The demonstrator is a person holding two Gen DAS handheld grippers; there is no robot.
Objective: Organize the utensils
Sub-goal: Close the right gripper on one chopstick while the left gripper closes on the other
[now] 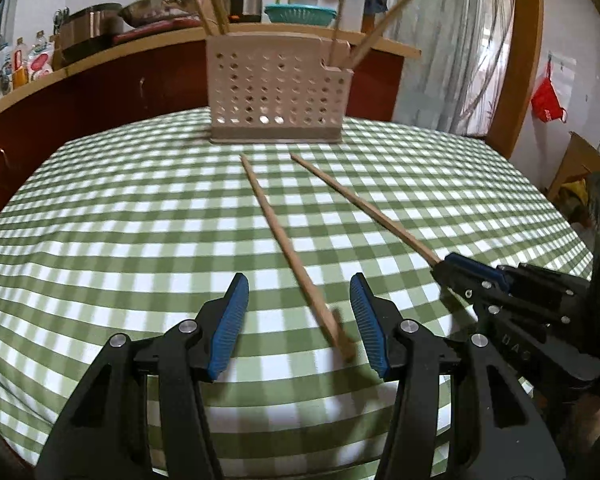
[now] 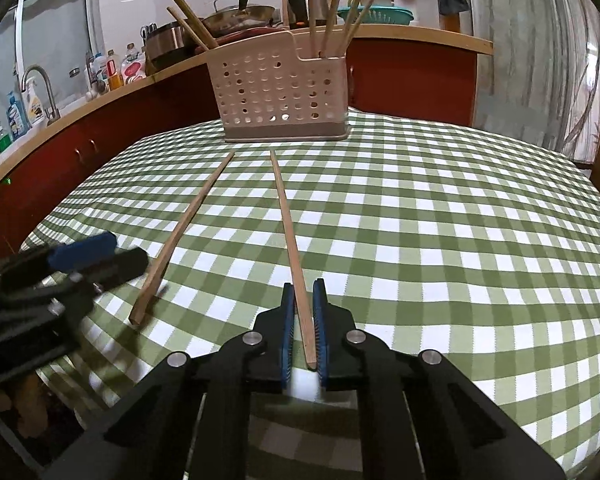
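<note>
Two wooden chopsticks lie on the green checked tablecloth. My left gripper (image 1: 296,286) is open, its jaws on either side of the near end of the left chopstick (image 1: 284,248), not touching it. My right gripper (image 2: 303,292) has its jaws nearly closed around the near end of the right chopstick (image 2: 290,232); it also shows at the right of the left wrist view (image 1: 456,262). A beige perforated utensil holder (image 1: 278,92) stands at the table's far side with several chopsticks upright in it; it also shows in the right wrist view (image 2: 284,92).
The round table (image 1: 100,208) drops off at its near edge and sides. Behind it runs a red cabinet counter (image 2: 100,136) with pots, a kettle, bottles and a teal basket (image 1: 300,14). A doorway and curtain are at the right.
</note>
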